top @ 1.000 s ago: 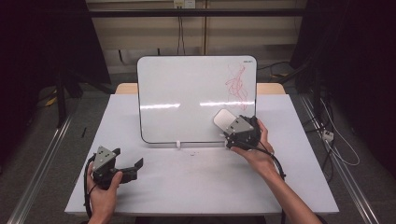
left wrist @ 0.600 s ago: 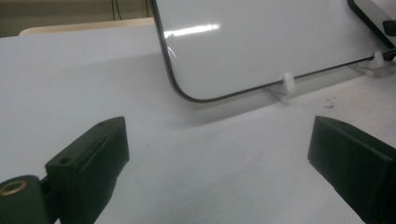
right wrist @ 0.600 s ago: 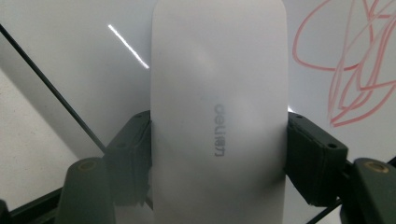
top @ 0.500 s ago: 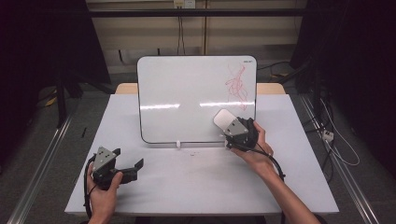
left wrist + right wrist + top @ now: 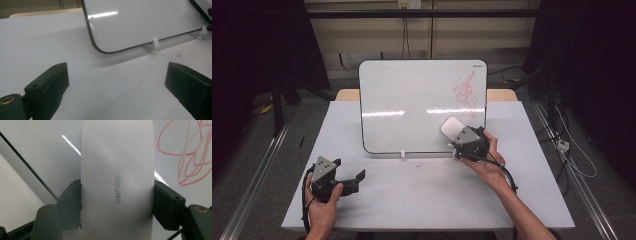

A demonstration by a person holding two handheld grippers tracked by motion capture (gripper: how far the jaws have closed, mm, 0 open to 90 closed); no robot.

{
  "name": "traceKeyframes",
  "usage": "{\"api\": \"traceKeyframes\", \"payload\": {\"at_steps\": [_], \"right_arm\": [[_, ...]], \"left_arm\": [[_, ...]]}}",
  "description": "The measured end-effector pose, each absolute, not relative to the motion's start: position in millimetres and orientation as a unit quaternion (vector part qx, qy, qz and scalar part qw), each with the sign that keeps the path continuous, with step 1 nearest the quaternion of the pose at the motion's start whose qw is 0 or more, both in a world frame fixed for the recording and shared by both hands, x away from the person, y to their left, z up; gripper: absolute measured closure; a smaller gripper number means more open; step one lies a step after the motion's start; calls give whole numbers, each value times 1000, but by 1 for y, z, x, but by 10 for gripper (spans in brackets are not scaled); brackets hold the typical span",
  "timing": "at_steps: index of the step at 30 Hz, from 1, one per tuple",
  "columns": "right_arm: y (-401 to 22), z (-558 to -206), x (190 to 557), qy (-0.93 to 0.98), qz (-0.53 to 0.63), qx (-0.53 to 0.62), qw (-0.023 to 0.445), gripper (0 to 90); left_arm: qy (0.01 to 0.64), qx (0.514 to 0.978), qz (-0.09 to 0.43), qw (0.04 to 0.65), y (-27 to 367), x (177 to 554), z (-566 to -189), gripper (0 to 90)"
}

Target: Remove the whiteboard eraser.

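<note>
Eraser clamped between right gripper jaws, against whiteboard, left gripper wide open

The whiteboard stands at the table's rear; the eraser sits against its lower right.

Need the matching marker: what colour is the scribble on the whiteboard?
Red, a looping scribble at the whiteboard's upper right; the right gripper view shows it best.

High view looks forward and down on the white rectangular table; both gripper views sit low and close, facing the glossy white rounded-corner whiteboard all three share.
</note>
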State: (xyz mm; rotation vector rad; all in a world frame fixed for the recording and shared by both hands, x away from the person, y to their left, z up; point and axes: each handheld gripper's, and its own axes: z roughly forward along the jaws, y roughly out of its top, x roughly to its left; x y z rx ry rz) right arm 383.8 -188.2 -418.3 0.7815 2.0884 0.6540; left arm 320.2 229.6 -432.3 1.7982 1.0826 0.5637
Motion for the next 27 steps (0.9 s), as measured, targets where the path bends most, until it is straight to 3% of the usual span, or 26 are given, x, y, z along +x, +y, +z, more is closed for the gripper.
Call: {"api": "traceKeyframes", "payload": {"at_steps": [11,27], "right_arm": [[-201,-414,386,819,309,343,340,321],[-206,-399,369,795,354,345,351,321]], "left_arm": [[443,733,233,461,232,318,-432,54],[449,727,234,463,237,316,-432,53]]}}
